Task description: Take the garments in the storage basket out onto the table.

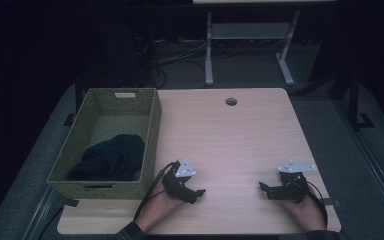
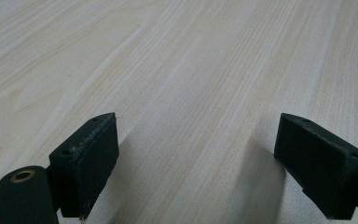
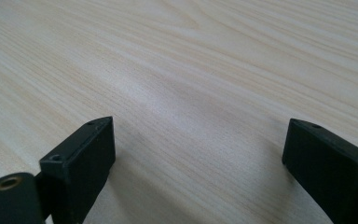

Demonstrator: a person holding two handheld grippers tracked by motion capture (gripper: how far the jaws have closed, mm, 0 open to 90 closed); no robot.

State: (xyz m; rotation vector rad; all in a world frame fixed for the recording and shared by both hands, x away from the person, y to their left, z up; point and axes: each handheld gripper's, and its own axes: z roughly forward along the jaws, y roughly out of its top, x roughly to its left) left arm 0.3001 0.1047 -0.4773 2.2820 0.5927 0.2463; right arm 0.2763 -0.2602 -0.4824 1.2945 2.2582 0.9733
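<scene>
A green woven basket [image 1: 152, 125] stands at the table's left side, and a dark blue cloth [image 1: 111, 157] lies bunched in its near end. My left gripper [image 1: 198, 193] rests low over the front of the light wood table [image 1: 230, 140], just right of the basket, and points right. My right gripper [image 1: 263, 188] rests at the front right and points left. Both stand open with nothing between the jaws. In the left gripper view, my left gripper [image 2: 198, 158] has bare wood between its pads, as does my right gripper [image 3: 198, 161] in the right gripper view.
A round cable hole [image 1: 231, 102] sits near the table's far edge. Beyond the table stand a white desk frame [image 1: 250, 35] and loose cables [image 1: 175, 55] on the dark floor. The basket hangs slightly over the table's left edge.
</scene>
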